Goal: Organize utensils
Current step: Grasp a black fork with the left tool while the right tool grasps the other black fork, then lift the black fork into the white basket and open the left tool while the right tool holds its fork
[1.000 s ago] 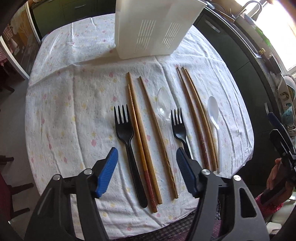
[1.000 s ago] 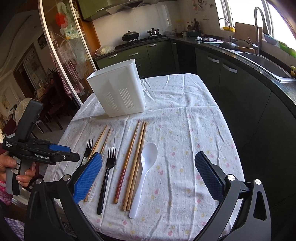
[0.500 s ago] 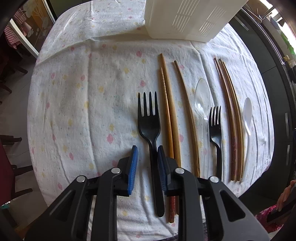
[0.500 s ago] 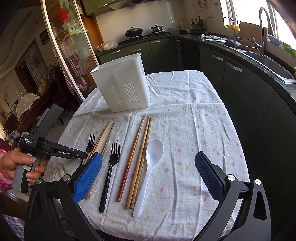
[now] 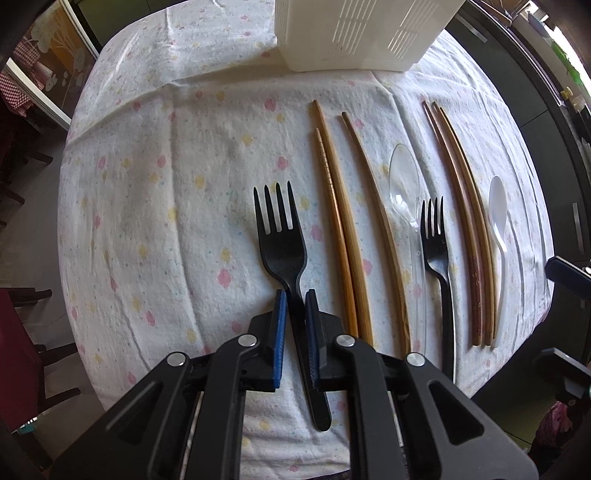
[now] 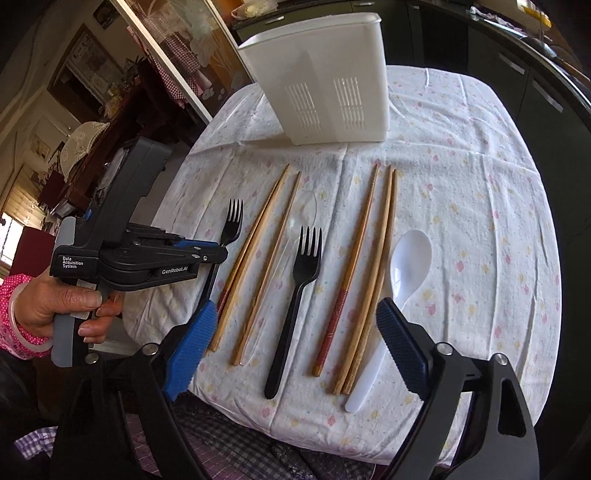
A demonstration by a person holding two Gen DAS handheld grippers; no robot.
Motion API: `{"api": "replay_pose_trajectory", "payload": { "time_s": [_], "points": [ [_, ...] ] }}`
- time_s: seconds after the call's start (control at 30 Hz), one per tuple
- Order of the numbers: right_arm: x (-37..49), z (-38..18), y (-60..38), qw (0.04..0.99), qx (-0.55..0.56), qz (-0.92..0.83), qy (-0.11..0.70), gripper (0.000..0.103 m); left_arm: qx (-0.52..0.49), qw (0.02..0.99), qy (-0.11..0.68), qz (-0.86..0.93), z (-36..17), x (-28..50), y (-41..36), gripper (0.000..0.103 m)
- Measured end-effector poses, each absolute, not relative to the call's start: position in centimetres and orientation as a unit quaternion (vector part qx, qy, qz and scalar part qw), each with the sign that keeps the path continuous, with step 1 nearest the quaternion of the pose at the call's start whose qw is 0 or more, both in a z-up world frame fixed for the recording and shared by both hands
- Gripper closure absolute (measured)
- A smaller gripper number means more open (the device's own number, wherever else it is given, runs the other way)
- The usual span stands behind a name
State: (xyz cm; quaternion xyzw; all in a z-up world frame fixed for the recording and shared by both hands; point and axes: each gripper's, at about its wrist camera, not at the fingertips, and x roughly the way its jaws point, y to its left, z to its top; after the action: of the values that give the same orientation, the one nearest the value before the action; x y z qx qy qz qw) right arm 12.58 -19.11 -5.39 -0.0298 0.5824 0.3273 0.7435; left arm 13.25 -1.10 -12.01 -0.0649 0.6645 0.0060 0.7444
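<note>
Left wrist view shows the left gripper [image 5: 293, 295] pointing straight down, its jaws having just been closing, and now pinched onto the handle of the large black fork [image 5: 284, 254]. That fork lies nearest the camera side of the white caddy [image 5: 354, 33], well in front of it and off toward its left corner. So the step in hand looks like the first pickup: fork clamped, not yet off the cloth.

Over on the right wrist view, the right gripper [image 6: 295, 343] stands fairly wide with nothing pressed between its pads; its jaws have just been closing from full spread. It hovers above the near ends of the small black fork [image 6: 295, 295] and the right-hand chopsticks [image 6: 364, 273], in front of the caddy.

The count, all laid in a row in front of the caddy: two black forks, two spoons — a clear spoon [image 6: 295, 229] and a white spoon [image 6: 402, 273] — and what looks like six chopsticks, three in the left bunch [image 5: 343, 229] and three on the right.

Next move, by the look of it: lift the fork straight up, keep the thin handle from twisting in the pads, carry it over the caddy rim and drop it handle-down. The caddy's inner compartments cannot be seen from here.
</note>
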Motion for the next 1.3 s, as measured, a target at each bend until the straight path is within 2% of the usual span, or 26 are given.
{"api": "replay_pose_trajectory", "payload": {
  "time_s": [0.07, 0.2, 0.3, 0.43, 0.47, 0.77, 0.83, 0.9, 1.07, 1.3],
  "points": [
    [13.4, -6.8, -18.0, 0.717, -0.028, 0.322, 0.617, 0.056, -0.061, 0.746, 0.664, 0.002, -12.0, 13.3, -1.3, 0.091],
    [14.1, -9.3, -16.3, 0.682, -0.055, 0.3, 0.664, 0.058, -0.048, 0.749, 0.661, 0.0, -12.2, 13.1, -1.0, 0.091],
    [14.1, -10.3, -15.4, 0.68, -0.08, 0.277, 0.675, 0.064, -0.047, 0.749, 0.661, -0.002, -12.2, 13.1, -1.1, 0.091],
    [14.5, -11.2, -14.4, 0.684, -0.108, 0.25, 0.676, 0.083, -0.042, 0.751, 0.659, -0.004, -12.2, 13.0, -1.4, 0.091],
    [14.6, -11.4, -14.3, 0.685, -0.11, 0.244, 0.678, 0.085, -0.042, 0.751, 0.659, -0.004, -12.2, 12.9, -1.4, 0.091],
    [15.4, -12.1, -12.2, 0.676, -0.146, 0.218, 0.688, 0.085, -0.035, 0.753, 0.657, -0.007, -12.1, 12.8, -1.5, 0.091],
    [15.0, -12.2, -11.6, 0.686, -0.172, 0.21, 0.675, 0.092, -0.036, 0.755, 0.655, -0.006, -12.1, 12.8, -1.5, 0.091],
    [14.3, -12.3, -10.7, 0.695, -0.182, 0.209, 0.663, 0.092, -0.04, 0.759, 0.65, -0.008, -12.0, 12.6, -1.5, 0.092],
    [13.7, -11.2, -12.3, 0.704, -0.108, 0.243, 0.659, 0.094, -0.061, 0.764, 0.642, -0.023, -11.4, 11.6, -0.8, 0.095],
    [12.9, -6.3, -15.3, 0.727, -0.016, 0.303, 0.615, 0.094, -0.053, 0.81, 0.582, -0.044, -5.9, 9.8, -0.1, 0.095]
  ]
}}
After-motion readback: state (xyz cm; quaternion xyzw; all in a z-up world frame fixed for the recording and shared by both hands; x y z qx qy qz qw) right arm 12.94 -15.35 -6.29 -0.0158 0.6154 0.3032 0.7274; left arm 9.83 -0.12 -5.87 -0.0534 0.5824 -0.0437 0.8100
